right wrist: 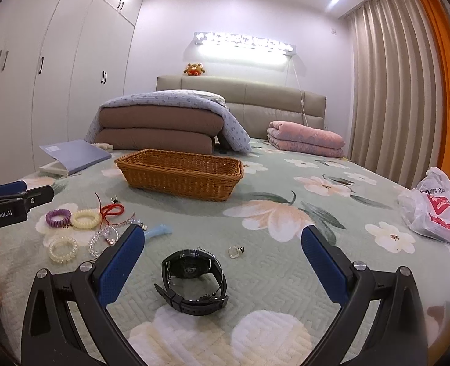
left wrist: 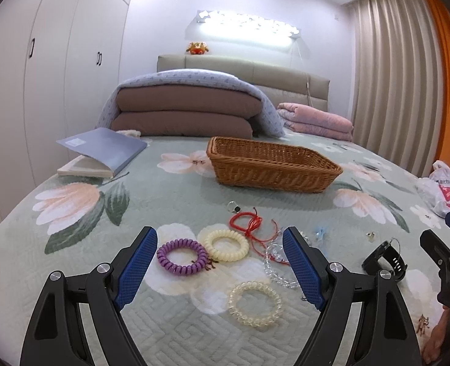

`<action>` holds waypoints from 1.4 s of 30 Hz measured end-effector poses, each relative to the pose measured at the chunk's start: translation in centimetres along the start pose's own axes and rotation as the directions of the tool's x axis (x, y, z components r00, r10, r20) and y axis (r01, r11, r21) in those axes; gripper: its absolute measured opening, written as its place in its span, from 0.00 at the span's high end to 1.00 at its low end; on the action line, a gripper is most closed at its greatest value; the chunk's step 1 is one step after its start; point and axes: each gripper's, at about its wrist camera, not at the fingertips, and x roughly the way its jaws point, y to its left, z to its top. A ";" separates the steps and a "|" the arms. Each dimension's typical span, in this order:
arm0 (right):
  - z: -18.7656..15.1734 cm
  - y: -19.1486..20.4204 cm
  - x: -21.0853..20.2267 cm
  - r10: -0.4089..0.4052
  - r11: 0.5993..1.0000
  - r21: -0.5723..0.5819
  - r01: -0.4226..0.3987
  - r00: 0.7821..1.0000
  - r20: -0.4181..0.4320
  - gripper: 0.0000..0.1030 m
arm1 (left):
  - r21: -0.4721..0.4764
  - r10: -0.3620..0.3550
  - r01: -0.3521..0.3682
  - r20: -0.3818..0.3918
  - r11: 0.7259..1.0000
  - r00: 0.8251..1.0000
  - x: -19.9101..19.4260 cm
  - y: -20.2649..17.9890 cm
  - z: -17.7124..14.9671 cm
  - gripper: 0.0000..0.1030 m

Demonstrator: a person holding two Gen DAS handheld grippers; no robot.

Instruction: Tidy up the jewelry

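Note:
Jewelry lies on the floral bedspread in front of a wicker basket (left wrist: 272, 164) (right wrist: 180, 172). My left gripper (left wrist: 220, 239) is open and empty, low over a purple coil band (left wrist: 182, 255), a cream coil band (left wrist: 226, 244), a clear coil band (left wrist: 254, 303), red cords (left wrist: 249, 224) and a crystal bead bracelet (left wrist: 275, 263). My right gripper (right wrist: 223, 238) is open and empty, just above a black watch (right wrist: 194, 277). A small ring pendant (right wrist: 234, 251) and a pale blue clip (right wrist: 159, 231) lie near it.
An open blue book (left wrist: 102, 152) lies at the left. Folded quilts (left wrist: 185, 113) and a pink blanket (left wrist: 316, 119) sit behind the basket. A white plastic bag (right wrist: 435, 207) lies at the right bed edge. Wardrobes stand left, curtains right.

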 end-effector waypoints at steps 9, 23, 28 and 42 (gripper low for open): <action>-0.2 -0.9 1.7 -0.022 0.999 0.022 0.023 0.997 -0.068 0.00 | 0.035 0.019 -0.018 -0.008 0.999 1.000 -0.3 -1.6 -0.4 0.17; -0.7 -1.6 2.9 -0.011 0.998 0.064 0.019 0.992 -0.122 0.00 | 0.048 -0.004 0.005 -0.028 0.999 1.000 -1.3 -2.6 -1.8 0.17; -0.8 -1.5 2.9 -0.006 0.998 0.062 0.014 0.992 -0.123 0.00 | 0.038 -0.018 0.019 -0.026 0.999 1.000 -1.5 -2.3 -1.8 0.17; -0.8 -1.4 3.0 -0.004 0.997 0.075 0.014 0.991 -0.130 0.00 | 0.060 -0.019 0.020 -0.015 0.998 1.000 -1.7 -2.9 -1.5 0.17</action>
